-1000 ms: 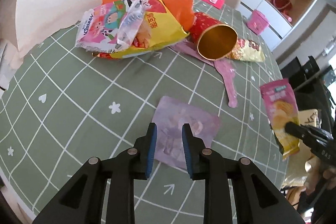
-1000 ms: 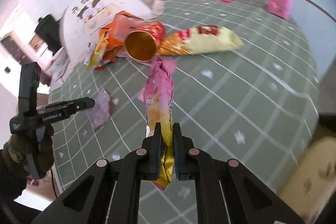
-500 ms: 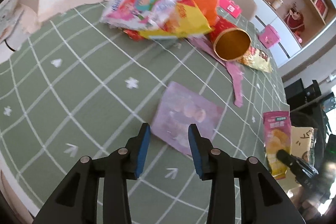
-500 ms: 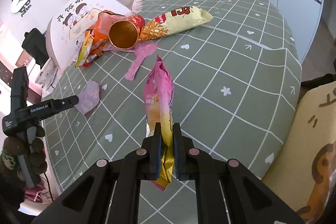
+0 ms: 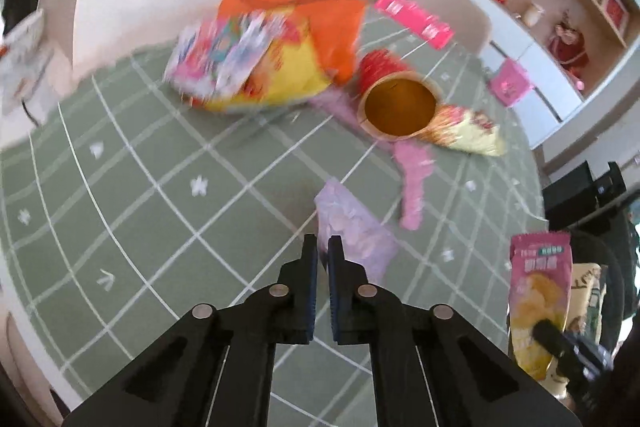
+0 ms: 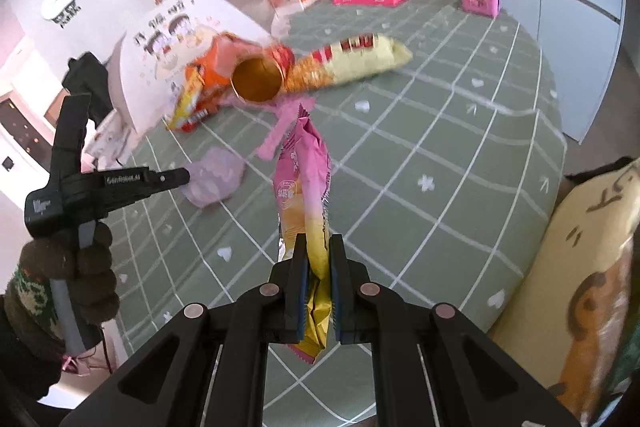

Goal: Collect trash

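A pale purple wrapper (image 5: 352, 227) lies on the green checked tablecloth (image 5: 140, 207). Its near edge is raised between the fingers of my left gripper (image 5: 323, 243), whose jaws are closing with the pads pressed on it. In the right wrist view that left gripper (image 6: 186, 177) meets the purple wrapper (image 6: 216, 179), held by a gloved hand (image 6: 76, 267). My right gripper (image 6: 318, 247) is shut on a pink and yellow snack bag (image 6: 304, 187), which hangs above the cloth. That snack bag (image 5: 540, 279) also shows at the lower right of the left wrist view.
At the far side lie a red tube with a gold inside (image 5: 400, 107), a heap of orange, yellow and pink packets (image 5: 260, 67), a yellow and red snack bag (image 5: 468, 131) and a pink strip wrapper (image 5: 412, 179). A beige cartoon-printed bag (image 6: 580, 267) stands beside the table's right edge.
My left gripper's jaws widened over the purple wrapper, then closed on its edge, which now stands up off the cloth. My right gripper has drifted with the snack bag still in it.
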`<state>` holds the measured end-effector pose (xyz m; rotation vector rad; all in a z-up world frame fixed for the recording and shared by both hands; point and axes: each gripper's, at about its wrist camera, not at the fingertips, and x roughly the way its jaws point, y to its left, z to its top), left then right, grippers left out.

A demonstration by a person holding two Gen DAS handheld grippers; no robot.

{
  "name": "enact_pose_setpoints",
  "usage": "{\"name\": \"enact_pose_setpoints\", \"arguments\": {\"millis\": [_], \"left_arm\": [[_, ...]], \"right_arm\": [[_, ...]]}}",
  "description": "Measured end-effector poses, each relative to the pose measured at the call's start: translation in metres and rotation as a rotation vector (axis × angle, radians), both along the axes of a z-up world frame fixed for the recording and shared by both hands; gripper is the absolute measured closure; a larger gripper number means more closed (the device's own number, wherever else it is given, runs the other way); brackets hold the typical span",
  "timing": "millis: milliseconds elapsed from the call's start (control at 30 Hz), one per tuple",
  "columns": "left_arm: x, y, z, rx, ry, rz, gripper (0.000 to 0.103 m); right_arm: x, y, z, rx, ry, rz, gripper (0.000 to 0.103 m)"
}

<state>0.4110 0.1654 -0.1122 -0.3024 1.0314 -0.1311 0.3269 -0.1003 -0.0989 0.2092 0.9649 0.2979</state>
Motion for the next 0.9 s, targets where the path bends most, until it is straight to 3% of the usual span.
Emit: {"name": "enact_pose_setpoints", "arguments": {"millis": [233,300,367,533,600,633,667,867,900], "left_arm": [[-0.02,-0.007,0.068,0.03,-0.158,-0.014,0.1],[-0.026,-0.011,0.079,0.079,-0.196,-0.015,0.1],[-0.029,-0.009,0.079,0.078,-0.187,0.001,0.1],[-0.033,0.001,0.038,-0.076,-0.079,-0.04,0.096],[-0.035,-0.001,0.019,-0.095,-0.076,-0.063,0.082],[-0.036,0.0,0.01,-0.107,-0.072,-0.062,0.066],[-0.036,0.002,0.001,-0.122,-0.059,-0.051,0.058],[-0.024,0.01,-0.041,-0.173,0.103,0.107,0.06],[-0.024,0.012,-0.042,-0.19,0.091,0.13,0.06]], "right_arm": [[0.001,-0.011,0.045,0.054,-0.096,0.019,0.095],[0.001,-0.014,0.057,0.052,-0.129,0.027,0.095],[0.002,-0.017,0.062,0.058,-0.14,0.034,0.095],[0.0,-0.02,0.054,0.059,-0.119,0.059,0.094],[-0.002,-0.02,0.044,0.058,-0.09,0.063,0.094],[-0.003,-0.019,0.04,0.056,-0.077,0.066,0.094],[-0.004,-0.018,0.035,0.053,-0.062,0.069,0.094],[-0.006,-0.019,0.016,0.031,-0.005,0.059,0.094],[-0.006,-0.02,0.014,0.026,0.0,0.055,0.094]]}}
